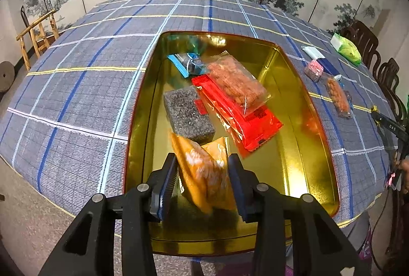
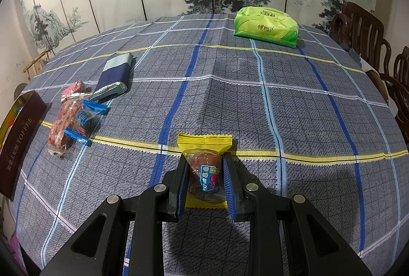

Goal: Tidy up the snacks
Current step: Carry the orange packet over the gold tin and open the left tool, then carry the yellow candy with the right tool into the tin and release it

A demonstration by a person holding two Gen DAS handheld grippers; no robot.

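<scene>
My left gripper [image 1: 202,168] is over the near end of the open gold tin [image 1: 314,133]; an orange snack packet [image 1: 204,171] sits blurred between its spread fingers, and I cannot tell if it is gripped. The tin holds a red packet [image 1: 245,120], a clear bag of nuts [image 1: 237,79], a grey seed block [image 1: 189,112] and a blue wrapper [image 1: 186,62]. My right gripper [image 2: 205,174] is shut on a yellow-wrapped snack [image 2: 204,163] on the tablecloth. More snacks [image 2: 74,120] lie to its left beside the tin's brown side [image 2: 18,143].
A green tissue pack [image 2: 265,25] lies at the far right of the plaid table. A navy and pale green packet [image 2: 115,76] lies far left. Loose snacks [image 1: 337,94] lie right of the tin. Wooden chairs [image 2: 363,28] stand at the table's right side.
</scene>
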